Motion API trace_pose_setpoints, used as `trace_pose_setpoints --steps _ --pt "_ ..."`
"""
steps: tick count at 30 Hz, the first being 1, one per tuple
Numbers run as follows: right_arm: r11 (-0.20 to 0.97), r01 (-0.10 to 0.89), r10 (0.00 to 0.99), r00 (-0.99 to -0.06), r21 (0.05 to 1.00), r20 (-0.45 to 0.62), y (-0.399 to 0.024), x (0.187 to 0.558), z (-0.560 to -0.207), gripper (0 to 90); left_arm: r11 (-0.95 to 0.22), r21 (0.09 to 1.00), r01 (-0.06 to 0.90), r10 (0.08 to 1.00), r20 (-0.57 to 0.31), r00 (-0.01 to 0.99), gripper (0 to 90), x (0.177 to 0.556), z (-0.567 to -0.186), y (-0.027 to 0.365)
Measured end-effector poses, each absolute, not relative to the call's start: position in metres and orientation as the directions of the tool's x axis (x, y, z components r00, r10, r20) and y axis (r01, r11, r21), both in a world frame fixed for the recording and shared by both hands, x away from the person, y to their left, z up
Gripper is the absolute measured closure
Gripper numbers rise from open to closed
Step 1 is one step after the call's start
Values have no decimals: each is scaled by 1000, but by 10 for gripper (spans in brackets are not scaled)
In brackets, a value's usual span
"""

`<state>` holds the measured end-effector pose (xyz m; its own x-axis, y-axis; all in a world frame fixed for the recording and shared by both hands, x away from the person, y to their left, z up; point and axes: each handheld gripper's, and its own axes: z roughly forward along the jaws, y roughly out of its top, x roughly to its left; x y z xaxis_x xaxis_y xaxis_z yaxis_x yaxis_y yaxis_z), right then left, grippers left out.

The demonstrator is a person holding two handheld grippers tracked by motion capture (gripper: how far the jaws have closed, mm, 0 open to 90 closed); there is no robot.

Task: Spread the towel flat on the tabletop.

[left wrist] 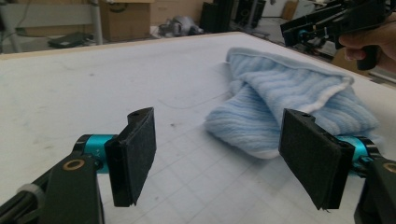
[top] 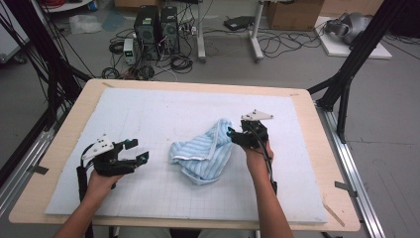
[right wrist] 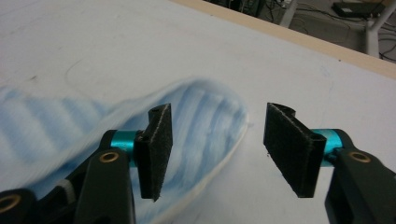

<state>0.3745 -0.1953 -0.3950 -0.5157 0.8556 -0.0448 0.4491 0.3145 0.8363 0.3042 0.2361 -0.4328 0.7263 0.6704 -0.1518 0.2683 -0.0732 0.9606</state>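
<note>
Two grippers: both jaws apart, nothing clamped
towel (top: 205, 151): crumpled mid-mat (top: 148, 114)
right gripper (right wrist: 215, 151): over towel's far edge, cloth below pads
left gripper (left wrist: 224, 156): near, apart, aimed at towel

Even, soft overhead light; towel (right wrist: 70, 130) blurred (motion) in right gripper view.

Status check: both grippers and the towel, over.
Left gripper open, clear of the towel. Right gripper open at the towel's far end, holding nothing. Towel crumpled on the mat. Nothing in the way.
</note>
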Motion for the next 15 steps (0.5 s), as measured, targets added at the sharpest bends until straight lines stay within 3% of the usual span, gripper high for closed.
trace_pose_setpoints --steps 8,15 --pt "300 424 830 -558 855 -14 -213 330 -406 295 -147 952 269 580 -137 803 260 311 -431 191" --pt "282 409 823 -567 868 -1 -221 315 -414 216 -226 932 282 570 -108 814 259 322 -431 158"
